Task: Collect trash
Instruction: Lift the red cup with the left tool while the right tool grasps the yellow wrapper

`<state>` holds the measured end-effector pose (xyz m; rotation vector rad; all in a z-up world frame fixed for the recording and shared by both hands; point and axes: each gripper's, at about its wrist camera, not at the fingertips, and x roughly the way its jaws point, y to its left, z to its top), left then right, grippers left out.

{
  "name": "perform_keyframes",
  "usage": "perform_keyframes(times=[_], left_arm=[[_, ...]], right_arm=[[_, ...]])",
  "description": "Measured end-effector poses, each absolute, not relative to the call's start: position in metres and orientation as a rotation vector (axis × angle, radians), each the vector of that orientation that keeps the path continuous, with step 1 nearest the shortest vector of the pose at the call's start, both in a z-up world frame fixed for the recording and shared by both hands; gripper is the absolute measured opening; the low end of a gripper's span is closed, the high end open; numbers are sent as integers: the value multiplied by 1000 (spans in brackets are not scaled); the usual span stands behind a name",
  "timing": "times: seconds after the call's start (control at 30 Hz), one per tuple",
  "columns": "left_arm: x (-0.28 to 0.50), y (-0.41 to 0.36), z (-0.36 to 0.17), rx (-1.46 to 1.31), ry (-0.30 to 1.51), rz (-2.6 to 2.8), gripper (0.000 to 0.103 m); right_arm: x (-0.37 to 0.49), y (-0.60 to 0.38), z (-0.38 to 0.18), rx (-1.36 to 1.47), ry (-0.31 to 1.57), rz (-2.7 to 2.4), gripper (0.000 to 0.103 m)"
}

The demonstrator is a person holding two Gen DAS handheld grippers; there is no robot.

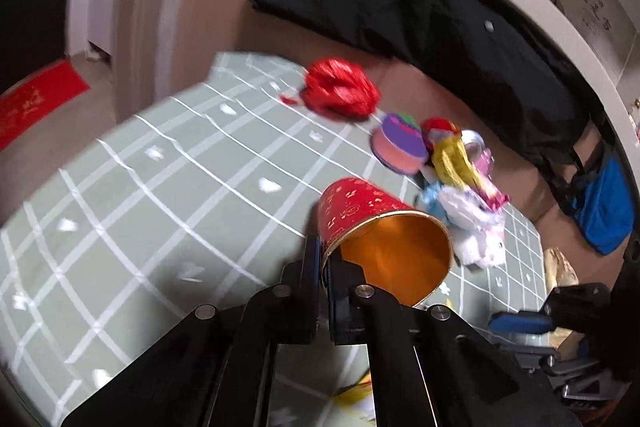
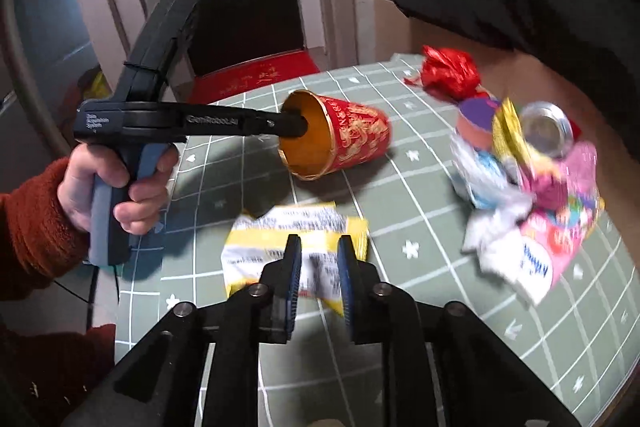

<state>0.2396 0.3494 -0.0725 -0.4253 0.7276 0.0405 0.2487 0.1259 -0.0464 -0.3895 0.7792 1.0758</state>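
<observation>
Here the left gripper [image 1: 323,263] is pointing down-forward over the green checked tablecloth [image 1: 120,195], its jaws pinched tight on the rim of the red paper cup [image 1: 360,211], one finger outside the wall and one inside the mouth. In the right wrist view the left hand [image 2: 108,187], in a rust-orange fuzzy sleeve [image 2: 36,239], is wrapping around the gripper's handle, with the gripper reaching level across to the cup. The cup is lying tipped on its side on the cloth, gold interior showing, nothing visible inside it.

The right gripper [image 2: 319,273] is angling down over a yellow-and-white wrapper [image 2: 296,231] lying flat on the cloth. Its blue pads [image 2: 295,275] are standing partly apart; the wrapper is showing between and beyond them, and contact is not discernible, so no clear grip.

A pile of trash [image 2: 532,195] is sitting to the right of the cup: a crushed silver can [image 2: 544,131], pink and white wrappers, a purple-and-pink round piece. A crumpled red foil bag [image 2: 452,71] is lying just behind the pile, near the table's far edge.
</observation>
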Motion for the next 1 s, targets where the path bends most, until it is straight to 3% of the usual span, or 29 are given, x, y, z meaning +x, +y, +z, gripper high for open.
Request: perform_keyframes(times=[0.2, 0.47, 0.57, 0.73, 1.0], left_arm=[[212, 373, -69, -451, 716, 88, 3], [183, 383, -52, -438, 685, 90, 3], [178, 378, -46, -415, 670, 78, 3], [176, 378, -37, -424, 653, 81, 3], [160, 378, -13, -397, 591, 138, 3]], right_arm=[[271, 157, -50, -386, 803, 1132, 27], [269, 158, -87, -409, 954, 1151, 27], [248, 147, -90, -503, 896, 1106, 27], [238, 124, -59, -424, 836, 1144, 27], [194, 170, -63, -574, 779, 1305, 27]])
